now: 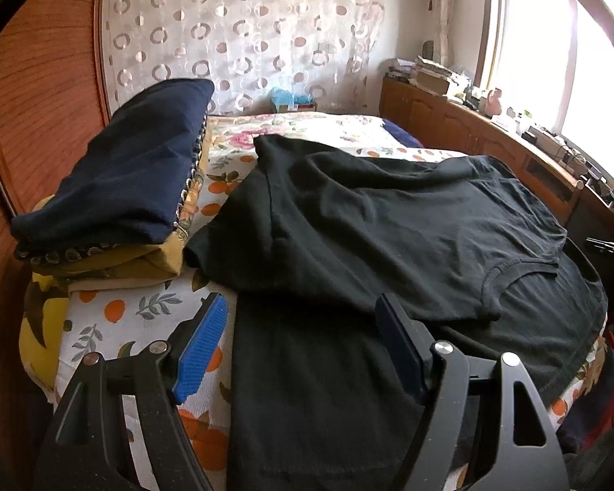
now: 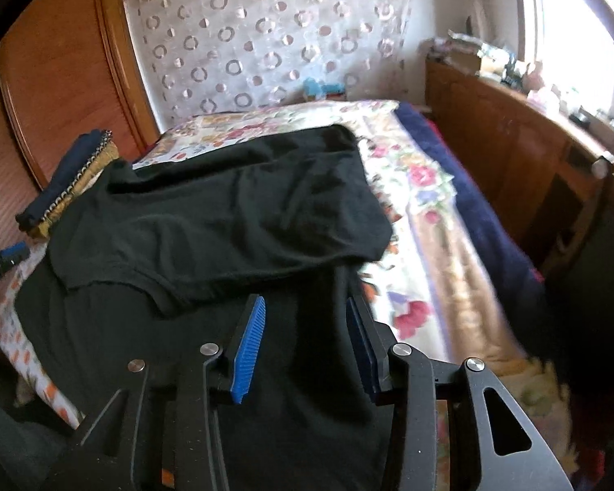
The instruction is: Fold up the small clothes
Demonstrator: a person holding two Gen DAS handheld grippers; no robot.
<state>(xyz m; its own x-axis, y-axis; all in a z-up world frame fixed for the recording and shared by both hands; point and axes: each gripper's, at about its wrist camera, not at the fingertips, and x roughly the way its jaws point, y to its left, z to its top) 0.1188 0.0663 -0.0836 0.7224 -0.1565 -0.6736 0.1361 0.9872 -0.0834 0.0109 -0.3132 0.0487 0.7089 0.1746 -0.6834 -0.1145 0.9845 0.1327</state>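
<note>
Lying folded at far left, a navy garment (image 1: 118, 172) tops a mustard one (image 1: 159, 264), lower layers hidden. Left gripper (image 1: 303, 327): angled down, ribbed blue pads wide apart, holding nothing, hovering above the black T-shirt (image 1: 389, 221). That shirt, soft matte knit, lies on the floral bedsheet (image 1: 151, 311), one half doubled over, its near hem cut off. Right gripper (image 2: 305, 319): angled down, jaws partly apart, empty, over the shirt's right edge. Wooden cabinet (image 2: 511, 163) at right, blurred.

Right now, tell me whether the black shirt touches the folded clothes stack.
Touching. In the left wrist view the black shirt's sleeve corner lies against the yellow bottom layer of the folded stack, no bedsheet showing between them.
</note>
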